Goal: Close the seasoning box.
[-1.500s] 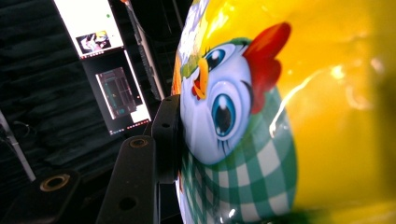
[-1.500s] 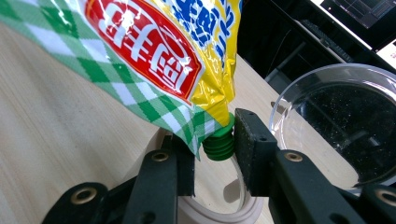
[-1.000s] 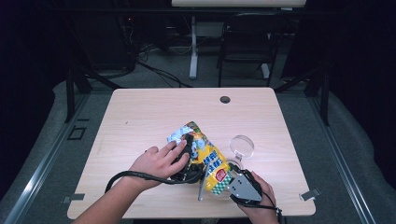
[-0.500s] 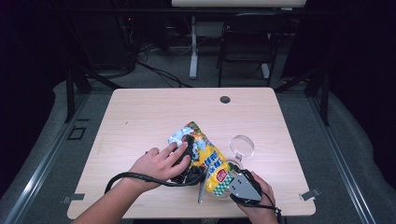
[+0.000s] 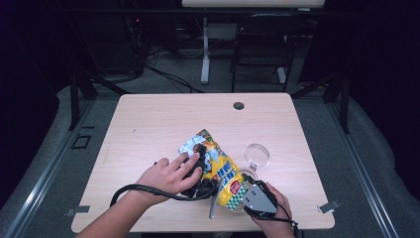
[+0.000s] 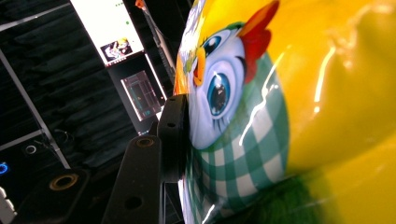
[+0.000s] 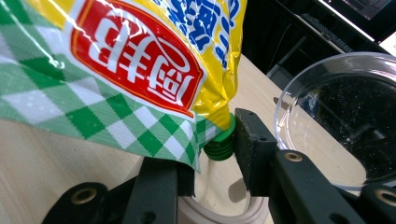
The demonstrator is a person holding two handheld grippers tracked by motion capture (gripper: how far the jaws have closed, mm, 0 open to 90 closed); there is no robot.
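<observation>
A yellow pouch [image 5: 220, 168] with a cartoon bird, green check and a red label lies slanted near the table's front edge. My left gripper [image 5: 202, 161] is shut on its upper part; in the left gripper view one black pad [image 6: 173, 135] presses the pouch [image 6: 280, 116] and the other jaw is hidden behind it. My right gripper [image 5: 238, 192] holds the pouch's lower corner. In the right gripper view its jaws [image 7: 217, 154] close on the green screw cap [image 7: 219, 142] under the pouch [image 7: 140, 60]; the right pad touches the cap.
A clear round bowl [image 5: 256, 154] [image 7: 336, 116] stands just right of the pouch, close to the right gripper. The wooden table [image 5: 148, 124] has a cable hole [image 5: 238, 105] at the back. A cable [image 5: 143, 189] loops from the left hand. A chair [image 5: 262, 39] stands beyond the table.
</observation>
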